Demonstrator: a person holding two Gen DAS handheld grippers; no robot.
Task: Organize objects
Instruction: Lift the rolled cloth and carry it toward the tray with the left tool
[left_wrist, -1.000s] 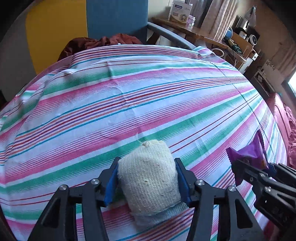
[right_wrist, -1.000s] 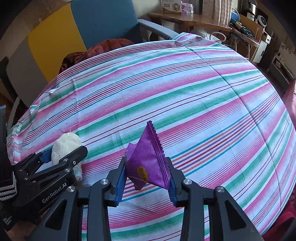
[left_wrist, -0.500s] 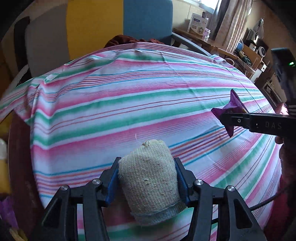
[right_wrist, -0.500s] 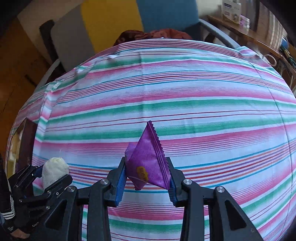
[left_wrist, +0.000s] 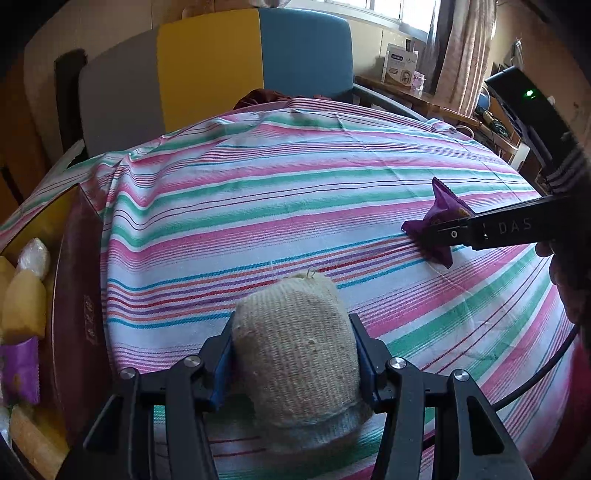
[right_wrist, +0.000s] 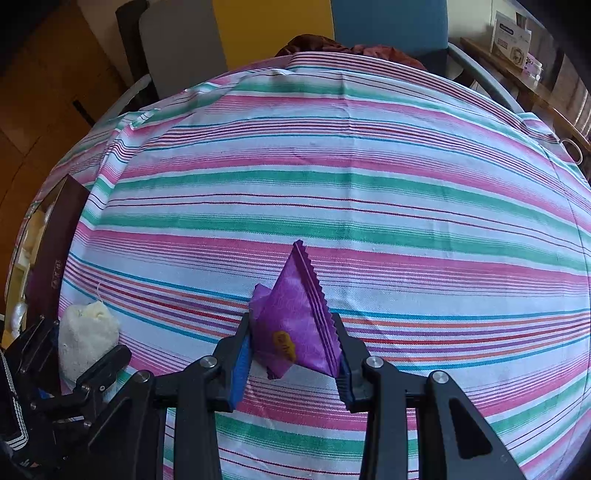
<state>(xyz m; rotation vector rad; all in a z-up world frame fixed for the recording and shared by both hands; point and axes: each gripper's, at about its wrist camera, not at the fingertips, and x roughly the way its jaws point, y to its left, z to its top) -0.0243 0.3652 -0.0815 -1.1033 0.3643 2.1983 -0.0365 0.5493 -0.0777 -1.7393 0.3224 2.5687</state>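
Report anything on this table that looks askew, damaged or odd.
Nothing is damaged or spilled. The striped tablecloth is rumpled, with a fold at its far left corner. The left gripper holds a cream knitted pouch and the right gripper a purple sachet, slightly crumpled.

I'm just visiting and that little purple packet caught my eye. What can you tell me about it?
The purple packet is a small, shiny sealed wrapper, foil or plastic by its look, with zigzag crimped edges and a yellow-orange mark on its face. It stands tilted, one pointed corner up, pinched between the two fingers of the right gripper over the striped tablecloth. Whether its lower end touches the cloth is unclear.
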